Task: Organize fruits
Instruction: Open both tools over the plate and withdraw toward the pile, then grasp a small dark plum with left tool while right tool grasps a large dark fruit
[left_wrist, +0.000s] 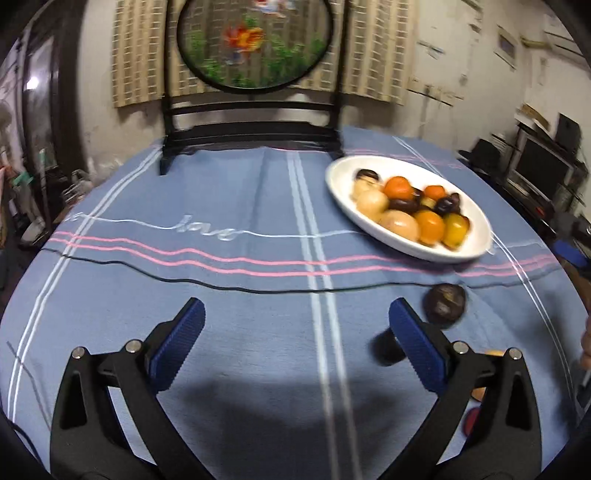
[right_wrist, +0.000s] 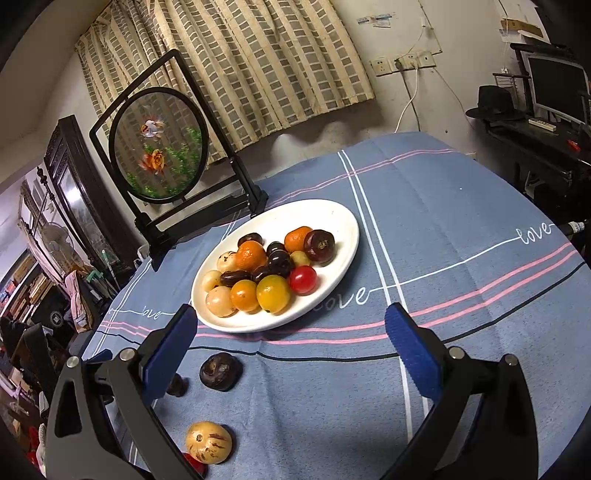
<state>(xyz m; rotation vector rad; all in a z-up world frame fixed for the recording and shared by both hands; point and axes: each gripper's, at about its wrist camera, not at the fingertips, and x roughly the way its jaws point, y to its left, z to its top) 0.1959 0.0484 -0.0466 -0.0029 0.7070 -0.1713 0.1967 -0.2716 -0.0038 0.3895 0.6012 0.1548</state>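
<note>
A white oval plate (right_wrist: 343, 236) heaped with fruit is sitting on the blue striped tablecloth (right_wrist: 461, 221). The right wrist view is catching what the left misses: a tan fruit (right_wrist: 208, 442) lying near the table edge. A dark brown fruit (right_wrist: 221, 370) is lying loose in both. The left gripper (left_wrist: 296, 325) and right gripper (right_wrist: 291, 330) are hovering, jaws spread wide, grasping nothing.

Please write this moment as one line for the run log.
left gripper: open, holds nothing | right gripper: open, holds nothing | plate: many fruits | loose on cloth: dark fruit, tan fruit
</note>
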